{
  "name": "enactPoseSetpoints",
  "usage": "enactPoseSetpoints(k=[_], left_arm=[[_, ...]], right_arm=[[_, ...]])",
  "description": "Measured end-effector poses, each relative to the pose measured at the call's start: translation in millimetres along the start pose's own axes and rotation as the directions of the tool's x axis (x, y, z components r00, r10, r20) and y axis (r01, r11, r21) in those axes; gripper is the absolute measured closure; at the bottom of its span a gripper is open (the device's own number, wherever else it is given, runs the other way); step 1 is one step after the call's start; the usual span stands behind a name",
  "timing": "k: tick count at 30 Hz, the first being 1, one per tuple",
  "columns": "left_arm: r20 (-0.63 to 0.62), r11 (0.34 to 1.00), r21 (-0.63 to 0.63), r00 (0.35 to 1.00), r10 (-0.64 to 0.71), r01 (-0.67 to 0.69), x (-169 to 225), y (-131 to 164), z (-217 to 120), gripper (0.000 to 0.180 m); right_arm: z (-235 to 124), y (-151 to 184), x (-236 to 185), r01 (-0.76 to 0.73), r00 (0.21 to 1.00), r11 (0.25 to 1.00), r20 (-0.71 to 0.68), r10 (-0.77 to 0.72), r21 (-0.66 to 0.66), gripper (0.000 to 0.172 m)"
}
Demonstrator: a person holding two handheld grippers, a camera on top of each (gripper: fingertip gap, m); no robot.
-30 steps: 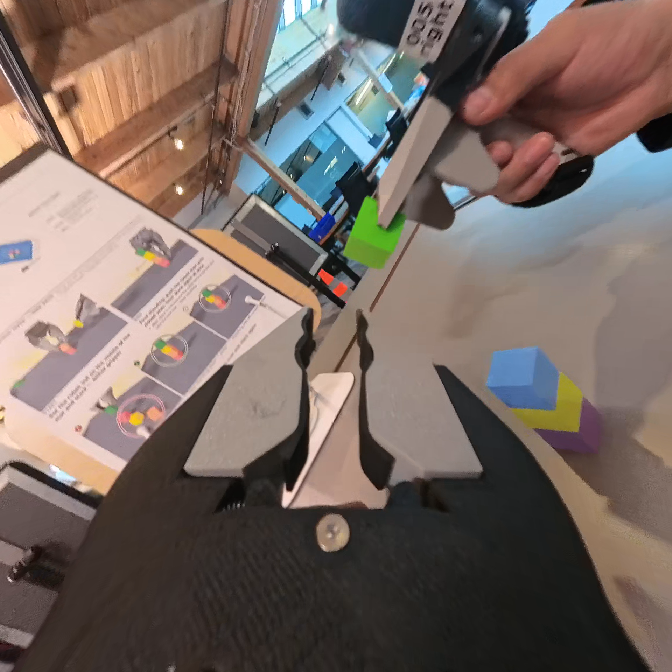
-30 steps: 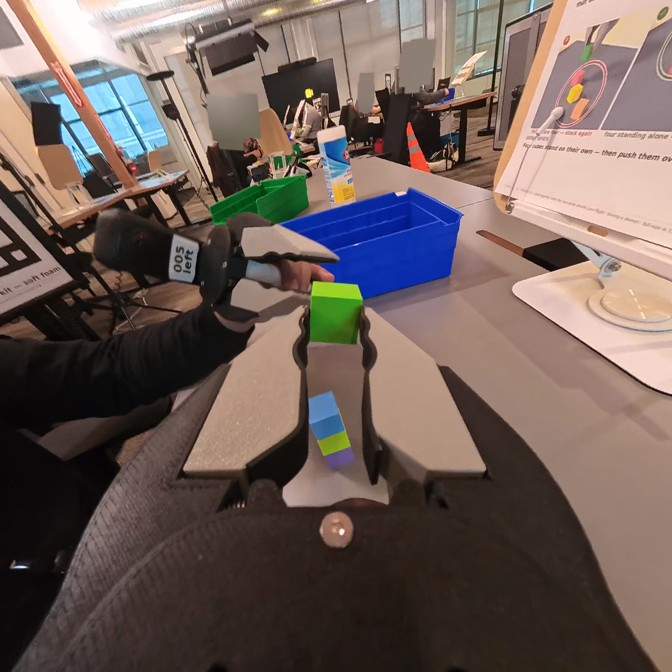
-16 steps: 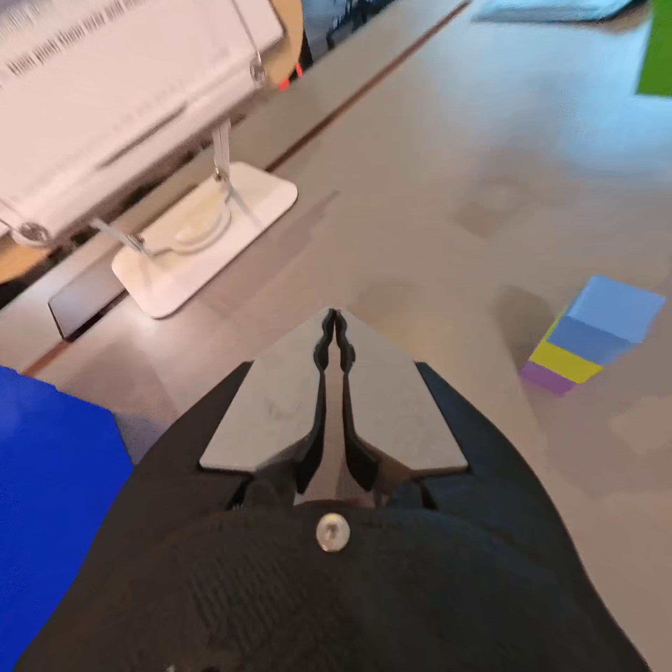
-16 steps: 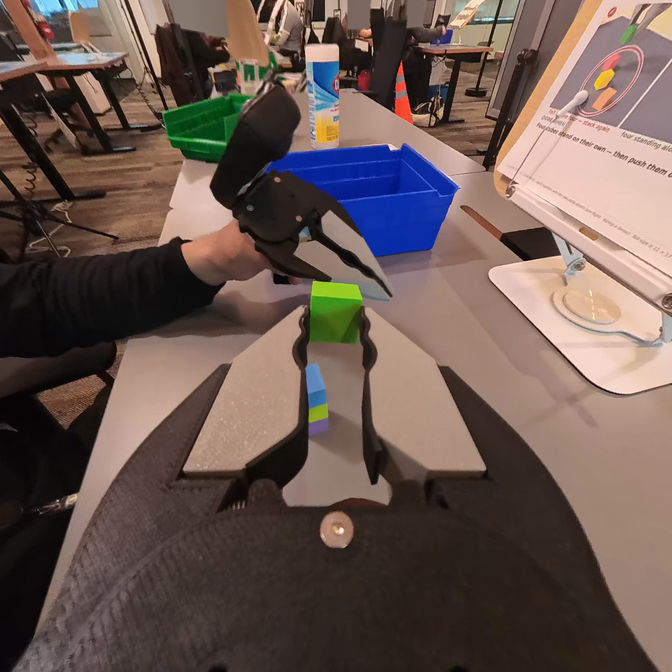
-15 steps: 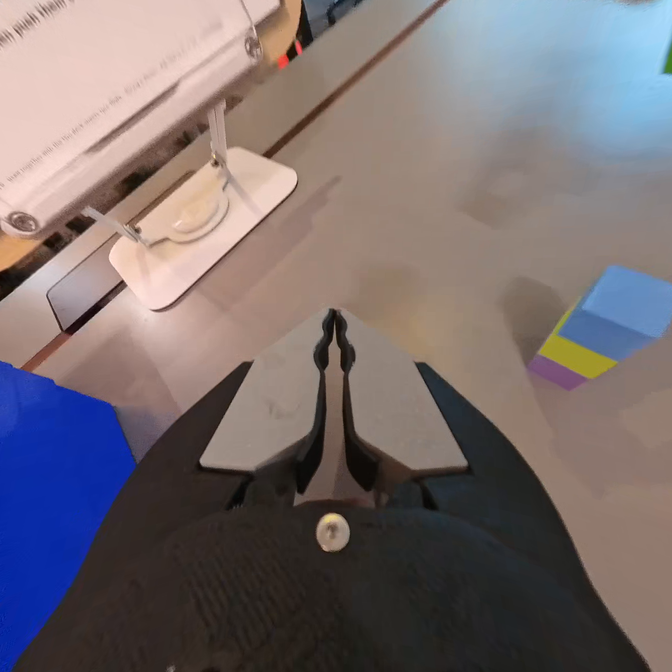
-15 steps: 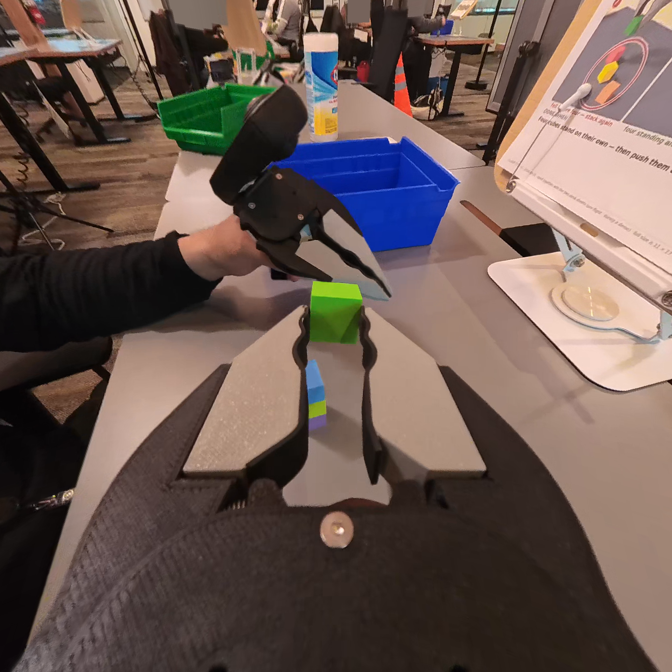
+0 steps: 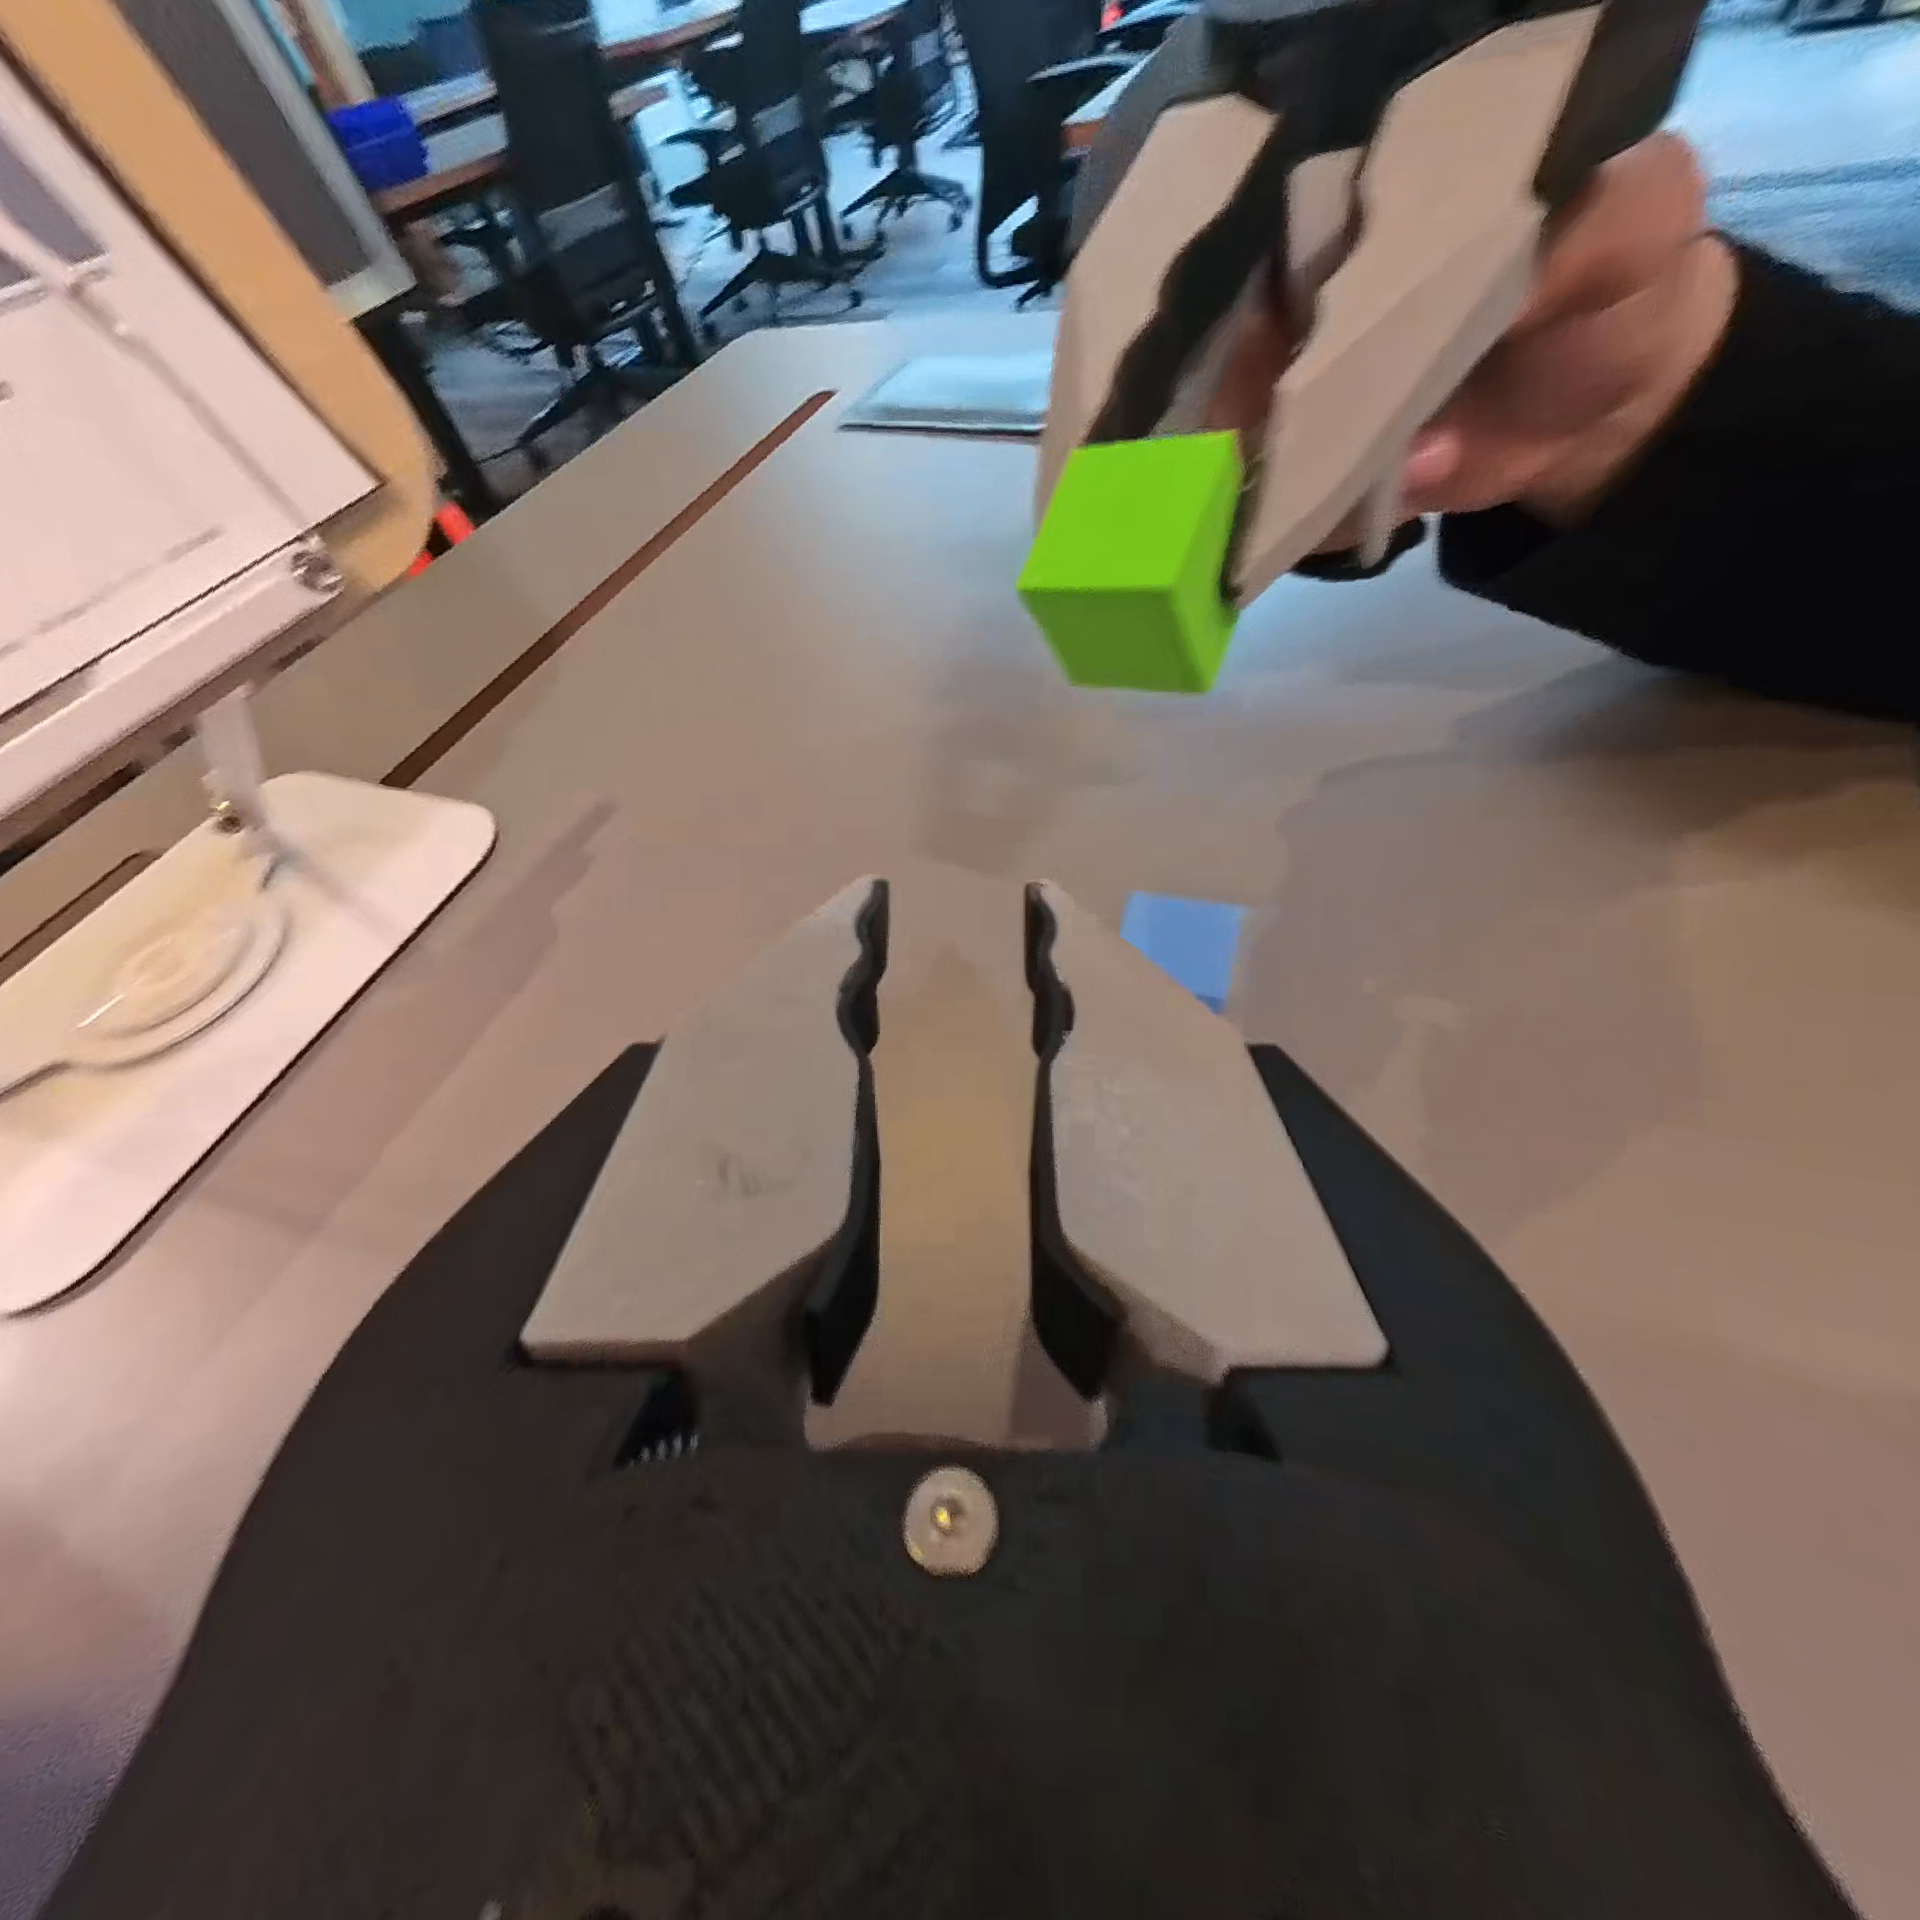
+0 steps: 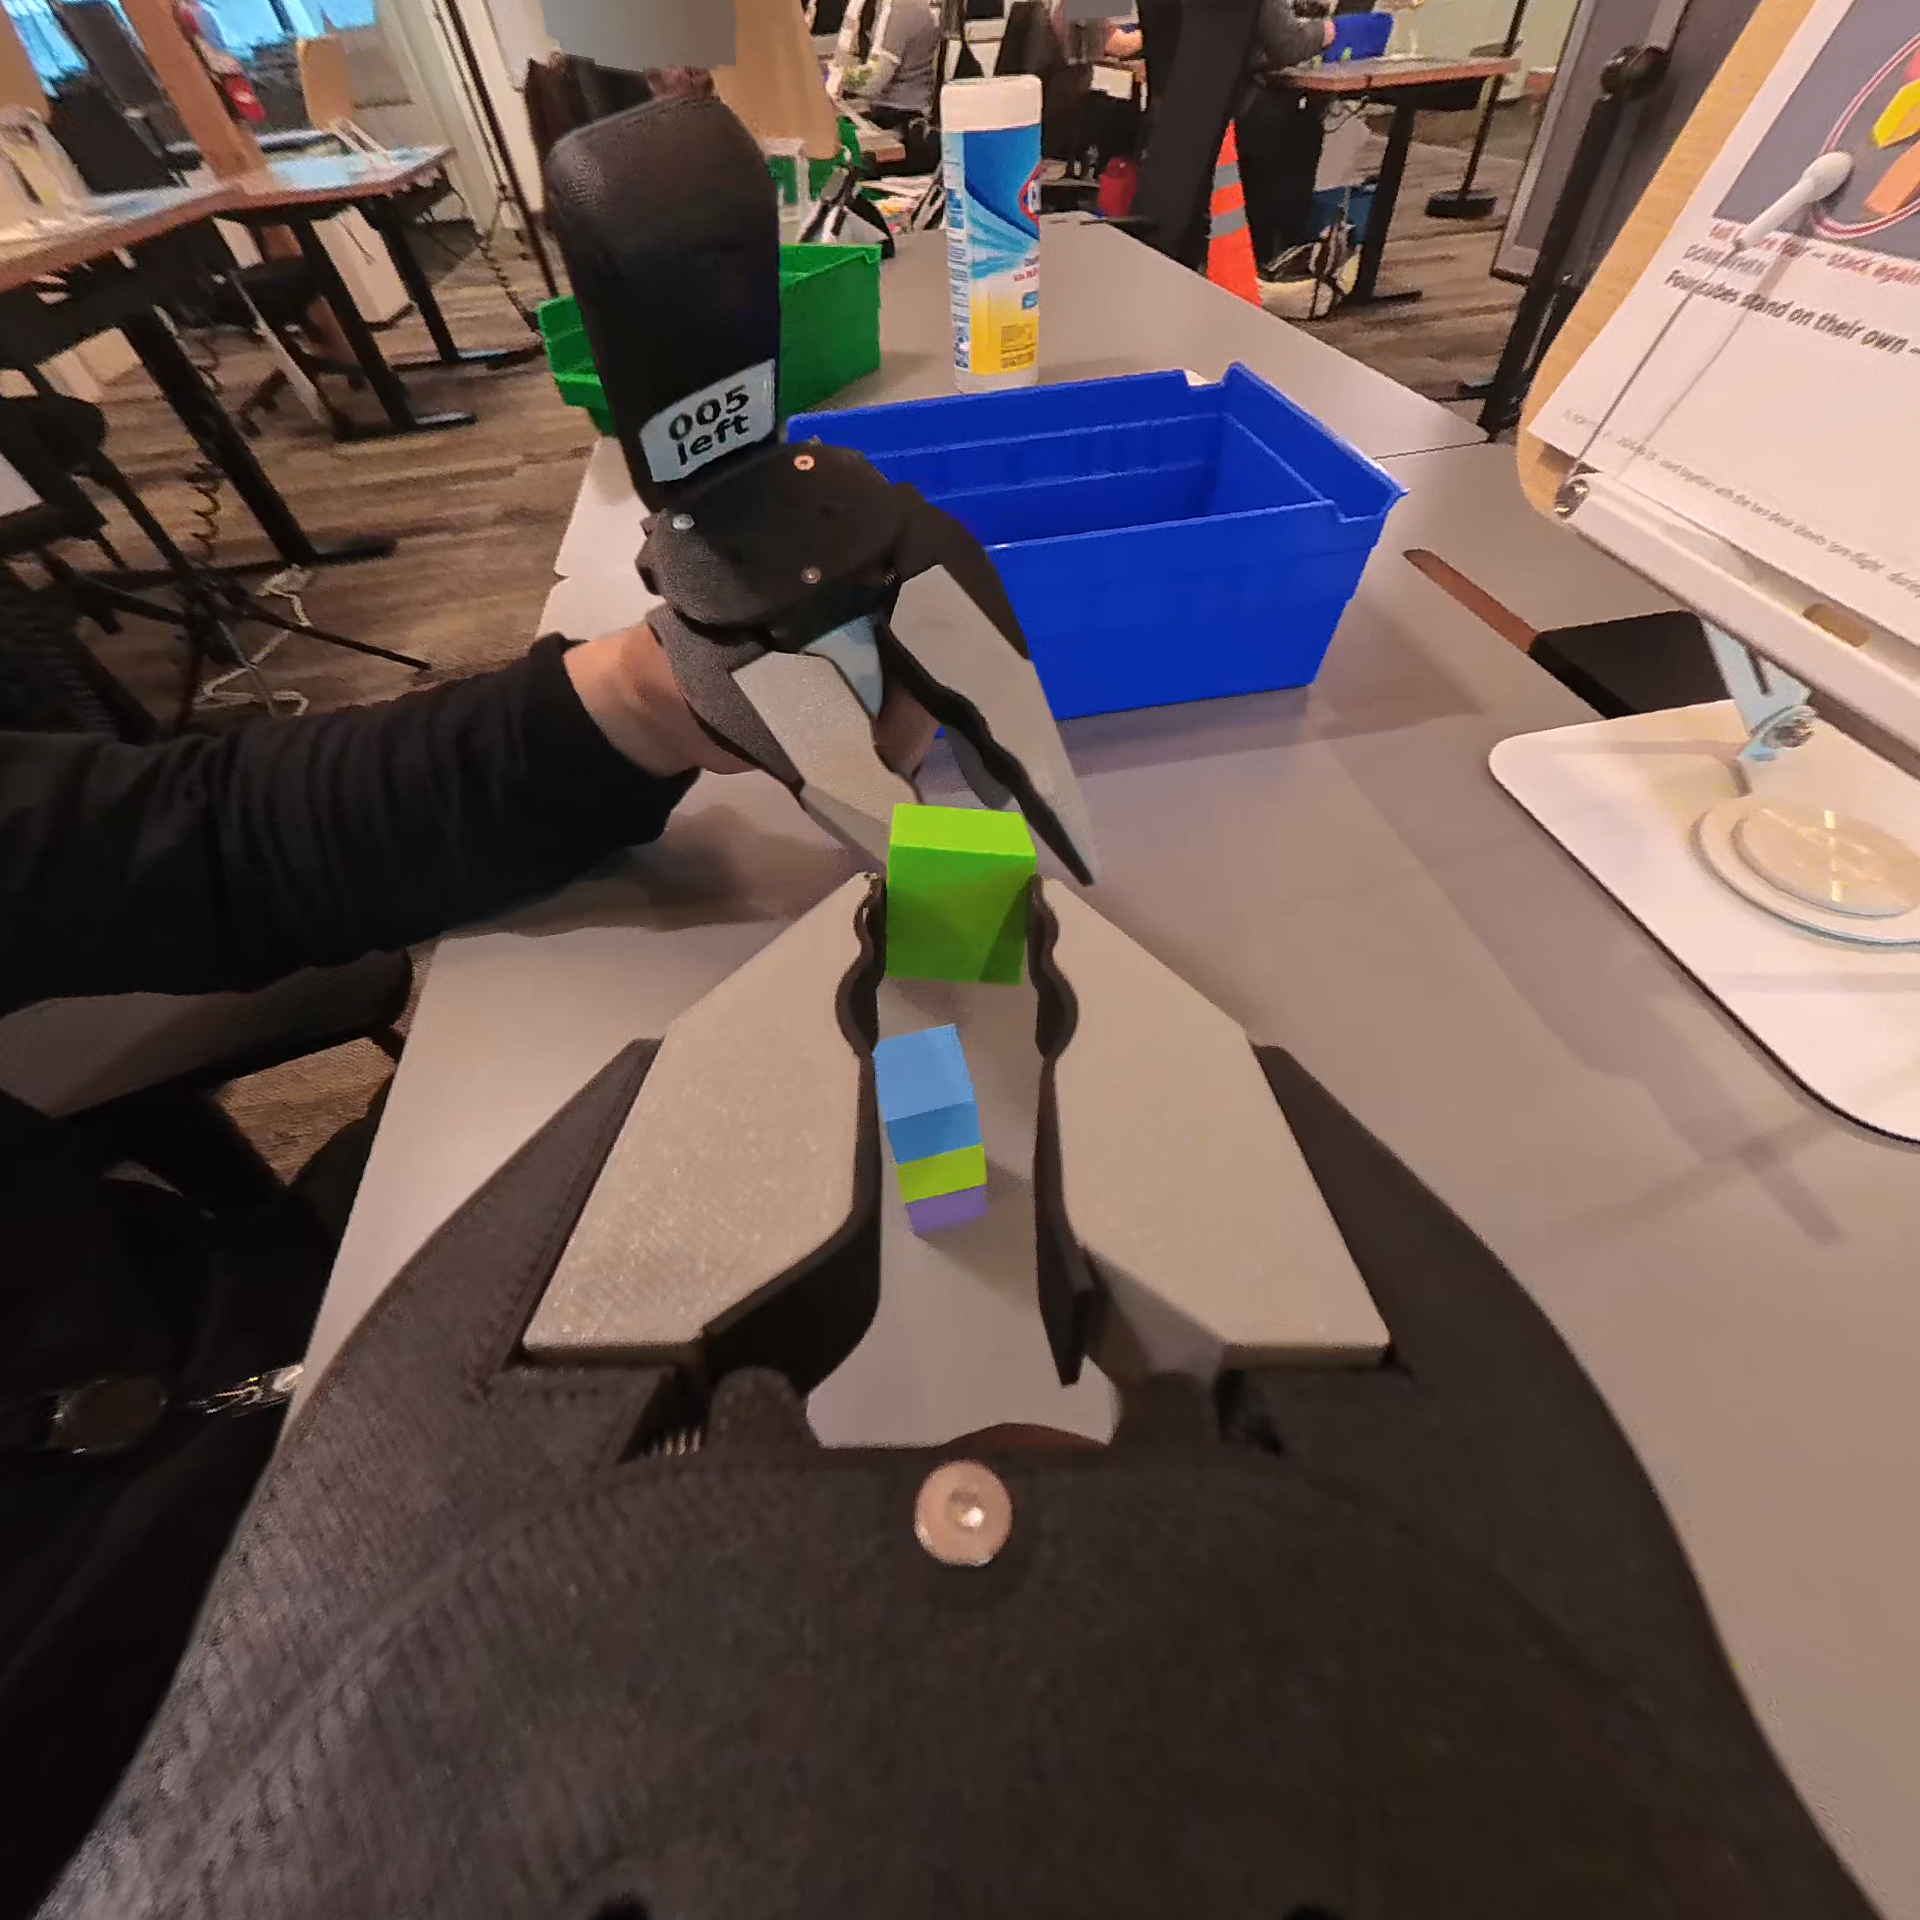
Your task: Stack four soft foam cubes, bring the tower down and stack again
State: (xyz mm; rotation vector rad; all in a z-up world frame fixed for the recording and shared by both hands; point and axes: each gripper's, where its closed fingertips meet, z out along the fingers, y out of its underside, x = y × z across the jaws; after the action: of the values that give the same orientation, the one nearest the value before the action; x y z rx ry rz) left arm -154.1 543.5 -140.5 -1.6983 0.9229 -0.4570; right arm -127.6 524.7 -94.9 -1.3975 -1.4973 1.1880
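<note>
My right gripper point(image 8: 956, 904) is shut on a green foam cube point(image 8: 956, 894) and holds it in the air above the grey table point(image 8: 1351, 1039). The cube also shows in the left wrist view point(image 7: 1138, 561), pinched between the right gripper's fingers point(image 7: 1340, 416). Below it stands a stack of three cubes, blue point(image 8: 925, 1086) on yellow point(image 8: 940, 1172) on purple point(image 8: 945, 1210). My left gripper point(image 7: 954, 914) is open and empty, hovering beside the stack, whose blue top point(image 7: 1184, 940) peeks out past its right finger. It also shows in the right wrist view point(image 8: 966, 831), just behind the green cube.
A blue bin point(image 8: 1122, 530) stands at the back of the table, with a green bin point(image 8: 821, 322) and a wipes canister point(image 8: 992, 229) behind it. An instruction board on a white stand point(image 8: 1704, 883) is at the right; its base point(image 7: 208, 987) shows left in the left wrist view. Spacing between my two grippers at the tips: around 6 cm.
My left gripper shut on air half a second ago, then opened again and swung round toward the green cube. My right gripper kept its hold on the green cube above the stack.
</note>
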Motion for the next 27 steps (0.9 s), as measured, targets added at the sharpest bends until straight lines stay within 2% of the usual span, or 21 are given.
enactPoseSetpoints(k=[4,10,19,27], left_arm=[[0.012,0.996,0.037,0.996,0.085,-0.086,6.0,-10.1,-2.7,0.16],[0.079,0.945,0.192,0.963,0.256,-0.267,20.4,-42.1,-18.2,0.163],[-0.043,0.941,0.193,0.956,0.29,-0.277,44.3,-37.6,-15.5,0.163],[-0.064,0.947,0.157,0.954,0.293,-0.28,46.8,-30.5,-10.9,0.164]], right_arm=[[-0.2,3.2,2.4,-0.024,1.0,1.0,-0.001,0.024,-0.014,0.148],[0.6,11.0,4.2,-0.094,0.995,0.995,0.026,0.095,-0.042,0.148],[6.0,18.5,-4.2,-0.074,0.995,0.993,0.062,0.08,-0.088,0.148],[4.6,16.3,-4.4,-0.08,0.994,0.994,0.069,0.086,-0.075,0.148]])
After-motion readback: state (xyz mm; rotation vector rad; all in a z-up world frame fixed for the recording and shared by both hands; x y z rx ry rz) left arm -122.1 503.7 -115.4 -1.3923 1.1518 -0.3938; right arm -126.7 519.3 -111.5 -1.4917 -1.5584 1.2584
